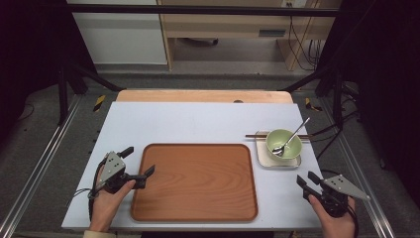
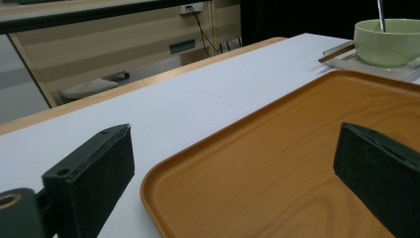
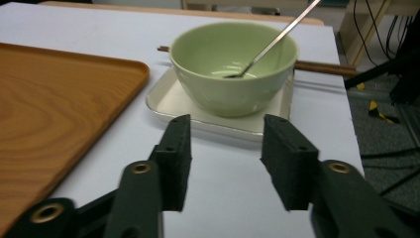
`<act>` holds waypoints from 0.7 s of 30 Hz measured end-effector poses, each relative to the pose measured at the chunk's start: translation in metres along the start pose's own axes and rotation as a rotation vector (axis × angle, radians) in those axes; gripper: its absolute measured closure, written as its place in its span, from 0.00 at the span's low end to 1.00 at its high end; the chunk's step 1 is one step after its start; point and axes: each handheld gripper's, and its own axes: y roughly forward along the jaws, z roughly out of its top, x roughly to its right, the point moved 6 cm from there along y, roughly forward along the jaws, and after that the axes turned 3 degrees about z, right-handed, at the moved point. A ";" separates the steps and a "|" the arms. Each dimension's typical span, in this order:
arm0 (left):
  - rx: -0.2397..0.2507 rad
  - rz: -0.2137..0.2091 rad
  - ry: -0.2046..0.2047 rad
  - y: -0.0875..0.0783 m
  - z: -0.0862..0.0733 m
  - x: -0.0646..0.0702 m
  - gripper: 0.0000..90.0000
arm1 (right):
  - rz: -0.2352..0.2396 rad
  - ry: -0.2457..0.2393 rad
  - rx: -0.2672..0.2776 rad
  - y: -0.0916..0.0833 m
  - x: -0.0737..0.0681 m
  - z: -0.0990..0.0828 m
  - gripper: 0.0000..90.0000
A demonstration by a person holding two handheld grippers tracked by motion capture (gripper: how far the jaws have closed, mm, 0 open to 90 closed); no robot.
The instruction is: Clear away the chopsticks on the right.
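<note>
- Green ceramic sits at the heart of this moment: a pale green bowl [image 1: 284, 143] stands on a small white square plate [image 1: 265, 159] at the right side of the white table [image 1: 198, 121], just beside the right edge of the wooden tray [image 1: 195, 181].
- A metal spoon [image 1: 295, 135] leans in the bowl, handle pointing up and away to the far right; brown chopsticks [image 1: 253, 136] lie across the plate's far edge, their long axis running left to right behind the bowl.
- The right gripper [image 3: 225, 158] is the nearer one by far: in its own view the plate's near rim lies straight ahead of the jaws, close but not touching, with the bowl centred between them.
- Its jaws stand partly apart with nothing between the pads [image 3: 178, 148]; the gap looks narrower than the bowl and far narrower than the plate.
- The left gripper [image 1: 134, 166] rests well away at the tray's left edge, jaws spread wide, one over the table and one over the tray, gripping nothing.
- Judged from this, the coming move belongs to the right hand: straight forward to the plate's near rim or up to the bowl's wall.
</note>
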 end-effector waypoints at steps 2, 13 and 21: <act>0.007 0.014 0.001 -0.001 0.001 0.000 0.03 | -0.019 0.003 -0.014 0.002 0.007 -0.003 0.77; 0.021 0.019 -0.029 -0.009 -0.004 -0.003 0.02 | -0.019 0.003 -0.056 0.020 0.031 0.015 1.00; 0.025 0.035 -0.031 -0.012 -0.005 -0.008 0.03 | -0.032 0.038 -0.069 0.035 0.071 0.038 1.00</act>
